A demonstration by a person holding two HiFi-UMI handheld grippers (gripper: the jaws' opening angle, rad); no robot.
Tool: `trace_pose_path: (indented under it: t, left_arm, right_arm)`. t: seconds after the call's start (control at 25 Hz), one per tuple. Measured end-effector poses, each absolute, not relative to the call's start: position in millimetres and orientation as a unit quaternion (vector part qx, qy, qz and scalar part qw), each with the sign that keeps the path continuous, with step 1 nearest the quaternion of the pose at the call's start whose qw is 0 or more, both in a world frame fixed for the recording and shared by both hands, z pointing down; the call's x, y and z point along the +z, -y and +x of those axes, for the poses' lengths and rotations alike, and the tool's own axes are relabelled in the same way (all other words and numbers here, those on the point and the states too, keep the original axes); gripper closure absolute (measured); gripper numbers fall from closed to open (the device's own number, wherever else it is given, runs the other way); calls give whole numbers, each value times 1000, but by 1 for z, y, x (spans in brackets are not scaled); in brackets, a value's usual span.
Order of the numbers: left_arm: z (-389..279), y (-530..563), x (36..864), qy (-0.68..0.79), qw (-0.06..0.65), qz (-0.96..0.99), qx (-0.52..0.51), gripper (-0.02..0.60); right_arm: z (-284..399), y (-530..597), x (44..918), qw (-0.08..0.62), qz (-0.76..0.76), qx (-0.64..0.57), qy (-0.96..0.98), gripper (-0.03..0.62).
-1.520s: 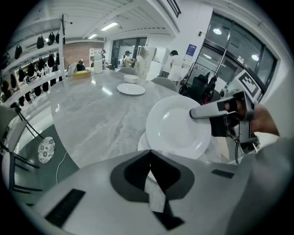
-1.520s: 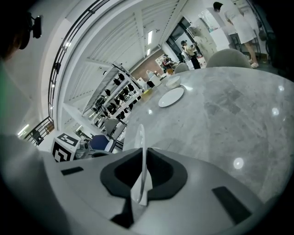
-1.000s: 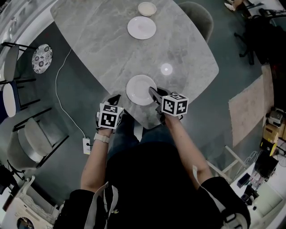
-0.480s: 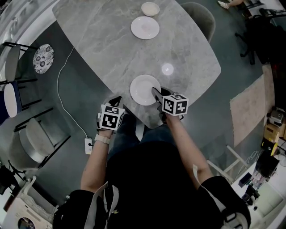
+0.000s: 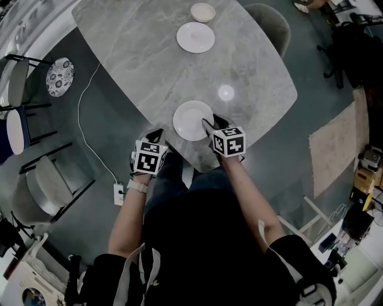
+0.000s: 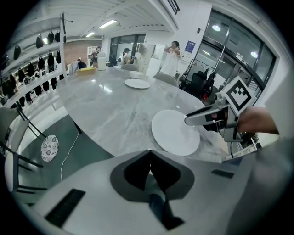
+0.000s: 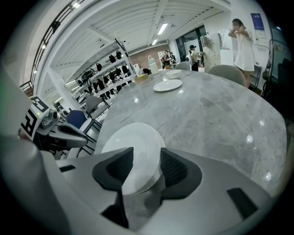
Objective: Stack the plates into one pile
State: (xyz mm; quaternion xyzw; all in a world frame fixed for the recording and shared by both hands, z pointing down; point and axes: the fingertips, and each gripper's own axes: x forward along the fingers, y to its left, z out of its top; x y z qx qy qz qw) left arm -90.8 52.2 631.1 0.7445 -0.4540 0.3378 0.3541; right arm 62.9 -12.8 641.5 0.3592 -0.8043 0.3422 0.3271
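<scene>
A white plate lies flat on the grey marble table close to its near edge. My right gripper is at the plate's near right rim. Its jaws have just been opening, and the rim sits between them with a gap to each pad. My left gripper hangs shut and empty just off the table's near edge, left of the plate. A second white plate and a small bowl lie at the table's far end.
A patterned plate rests on a stool to the left of the table. Chairs stand at the left, and another chair is at the far right. A white cable runs across the floor. People stand far off in the room.
The right gripper has rolled a little and its jaws have parted around the plate's rim. The plate now rests flat on the table. The left gripper has stayed still.
</scene>
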Motion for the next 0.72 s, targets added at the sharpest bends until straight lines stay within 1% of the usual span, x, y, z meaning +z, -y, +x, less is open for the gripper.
trace_pose_path:
  t: [0.36, 0.72]
  left_arm:
    - [-71, -46, 632, 468, 355, 735, 338, 574]
    - [-41, -24, 615, 500, 348, 718, 337, 574]
  right_arm:
    - [78, 27, 632, 324, 341, 320, 823, 413]
    - [100, 55, 619, 298, 311, 328, 841, 413]
